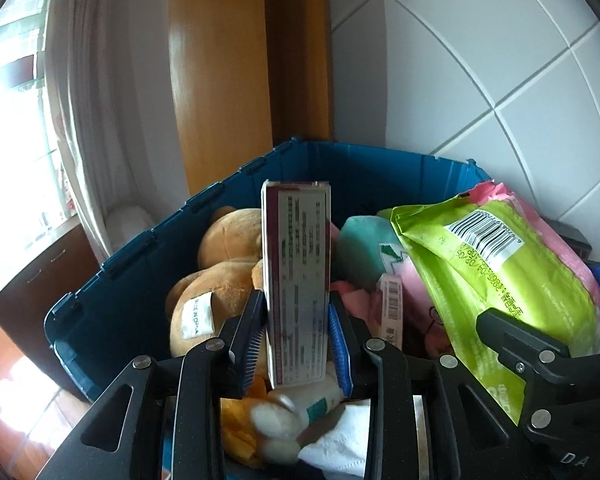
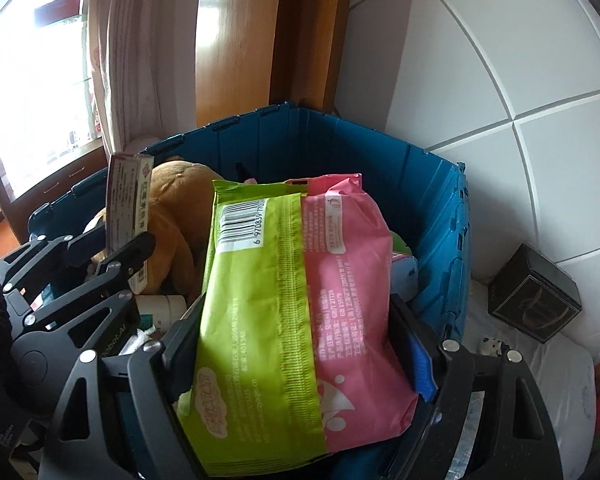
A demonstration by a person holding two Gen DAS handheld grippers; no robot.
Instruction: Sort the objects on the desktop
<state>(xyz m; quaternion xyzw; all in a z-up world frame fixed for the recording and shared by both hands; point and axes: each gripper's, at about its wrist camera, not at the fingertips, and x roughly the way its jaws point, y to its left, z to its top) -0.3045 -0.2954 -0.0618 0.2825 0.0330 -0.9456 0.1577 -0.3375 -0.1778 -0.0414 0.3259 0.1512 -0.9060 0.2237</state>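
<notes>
Left wrist view shows the left gripper [image 1: 298,320], fingers pressed on a slim carton [image 1: 296,280] held upright over the blue crate [image 1: 148,264], while the right gripper [image 2: 300,360] clamps a green-and-pink packet [image 2: 296,300] above it, probably so each can drop in or lift clear.

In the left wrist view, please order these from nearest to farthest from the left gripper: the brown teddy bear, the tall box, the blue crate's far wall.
1. tall box, clamped in the left gripper.
2. brown teddy bear, just behind, to the left.
3. blue crate far wall, at the back.
</notes>
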